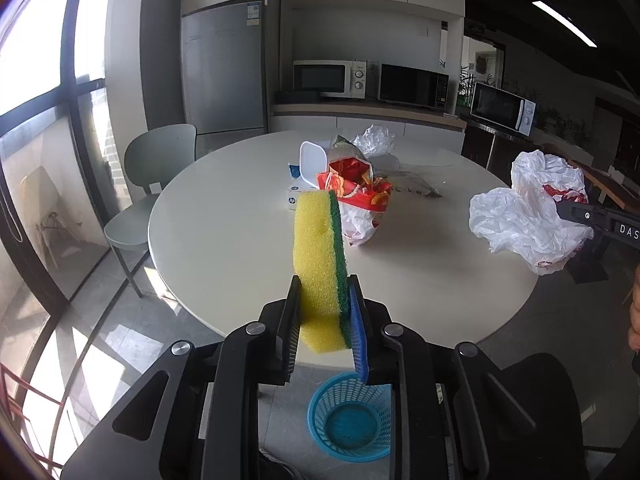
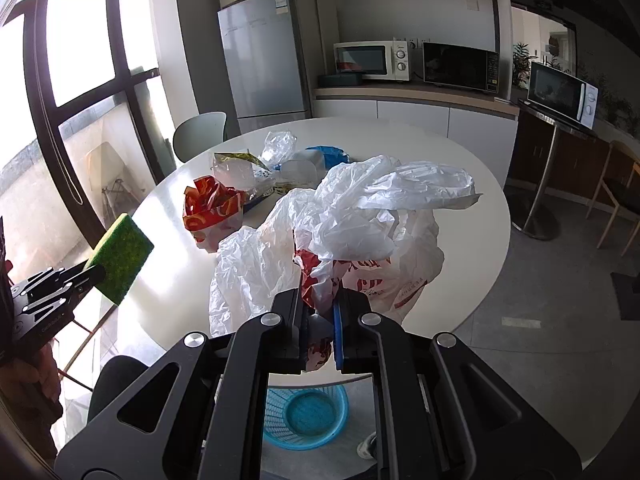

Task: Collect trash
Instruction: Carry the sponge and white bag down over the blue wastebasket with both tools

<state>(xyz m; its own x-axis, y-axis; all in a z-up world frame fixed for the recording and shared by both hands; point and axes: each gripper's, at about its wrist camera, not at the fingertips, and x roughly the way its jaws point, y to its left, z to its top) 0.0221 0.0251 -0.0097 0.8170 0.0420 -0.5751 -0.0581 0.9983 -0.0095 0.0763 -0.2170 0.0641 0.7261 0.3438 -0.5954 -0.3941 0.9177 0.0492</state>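
My left gripper (image 1: 325, 292) is shut on a yellow and green sponge (image 1: 318, 256), held upright above the near edge of the round white table (image 1: 224, 224). The sponge also shows in the right wrist view (image 2: 122, 260). My right gripper (image 2: 320, 300) is shut on a crumpled white and red plastic bag (image 2: 340, 228), held above the table's near edge; it also shows at the right of the left wrist view (image 1: 528, 208). A blue mesh basket (image 1: 350, 420) stands on the floor below both grippers, also seen in the right wrist view (image 2: 306, 416).
A pile of trash lies mid-table: a red and white bag (image 1: 360, 204), a white tub (image 1: 312, 162), clear plastic (image 1: 374, 140) and a small box (image 1: 294, 196). A grey chair (image 1: 148, 184) stands at the table's far left. A black chair back (image 1: 540, 400) is near the basket.
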